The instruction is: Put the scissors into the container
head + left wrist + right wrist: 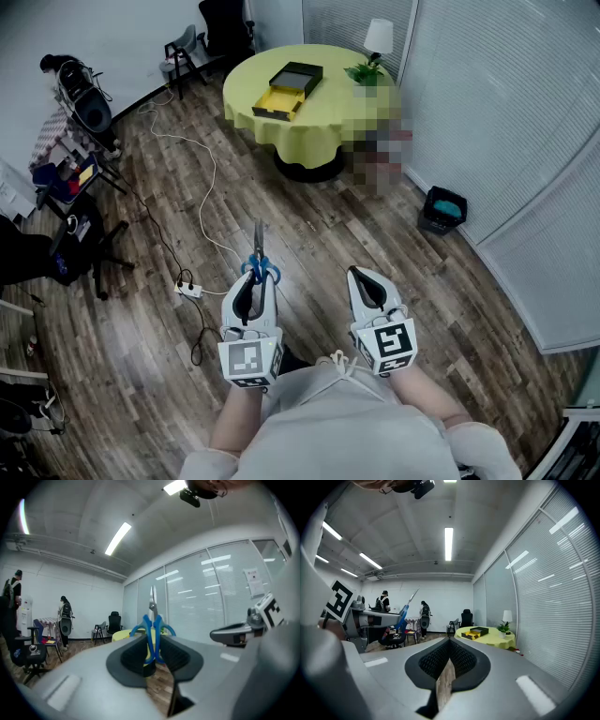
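The left tongs (255,281) are clamped on the blue-handled steel scissors (259,251), whose blades point ahead over the wooden plank floor (309,225). The right tongs (368,284) are pressed together, empty. The yellow-and-black open container (287,89) sits well apart on the round yellow tabletop (323,127).

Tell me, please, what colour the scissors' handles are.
Blue; the scissors show best in the left gripper view.

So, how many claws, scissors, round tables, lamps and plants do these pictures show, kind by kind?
claws: 2 (left claw, right claw)
scissors: 1
round table: 1
lamp: 1
plant: 1
total: 6
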Motion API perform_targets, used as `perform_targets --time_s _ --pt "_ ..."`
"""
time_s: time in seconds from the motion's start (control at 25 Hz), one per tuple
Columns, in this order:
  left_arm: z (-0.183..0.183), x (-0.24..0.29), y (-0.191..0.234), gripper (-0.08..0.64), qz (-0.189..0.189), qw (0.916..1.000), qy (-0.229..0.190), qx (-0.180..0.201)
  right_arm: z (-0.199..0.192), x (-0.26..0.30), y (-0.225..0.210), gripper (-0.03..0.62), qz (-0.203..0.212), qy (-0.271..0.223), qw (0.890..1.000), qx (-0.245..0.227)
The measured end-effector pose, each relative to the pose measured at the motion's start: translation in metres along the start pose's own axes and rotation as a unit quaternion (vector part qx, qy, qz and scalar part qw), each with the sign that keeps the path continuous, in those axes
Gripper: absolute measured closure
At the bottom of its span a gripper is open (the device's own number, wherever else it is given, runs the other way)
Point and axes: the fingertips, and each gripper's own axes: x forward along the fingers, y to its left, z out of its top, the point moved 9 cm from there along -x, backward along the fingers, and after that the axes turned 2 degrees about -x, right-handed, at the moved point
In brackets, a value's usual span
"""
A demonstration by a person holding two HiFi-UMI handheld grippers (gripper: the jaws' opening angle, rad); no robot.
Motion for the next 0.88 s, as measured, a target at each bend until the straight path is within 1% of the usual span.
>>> perform_targets --time_s 0.2,0.32,0.48,0.68,0.88 --pt "-0.001 0.012 0.004 0.472 -0.004 0.9999 0.006 -0.007 -0.001 0.01 -0.007 0.592 0.002 0.002 1.0 0.022" --pt "-0.003 0.016 0.009 0.472 -0.004 0.9999 0.01 -0.012 -0.002 0.016 -0.008 0.592 -0.005 -0.002 0.999 0.035" --pt "-0.007 0.025 0.022 0.472 -0.003 0.9997 0.017 -0.016 -0.004 0.031 -0.006 0.592 -0.007 -0.002 0.999 0.049" --pt "-0.008 0.045 0.057 0.472 -0.001 0.9994 0.026 -0.023 0.0 0.071 0.005 0.592 0.001 0.005 0.999 0.049" --pt "-0.003 0.078 0.108 0.472 -0.005 0.9992 0.028 -0.026 0.011 0.129 0.019 0.592 0.002 0.017 0.999 0.044"
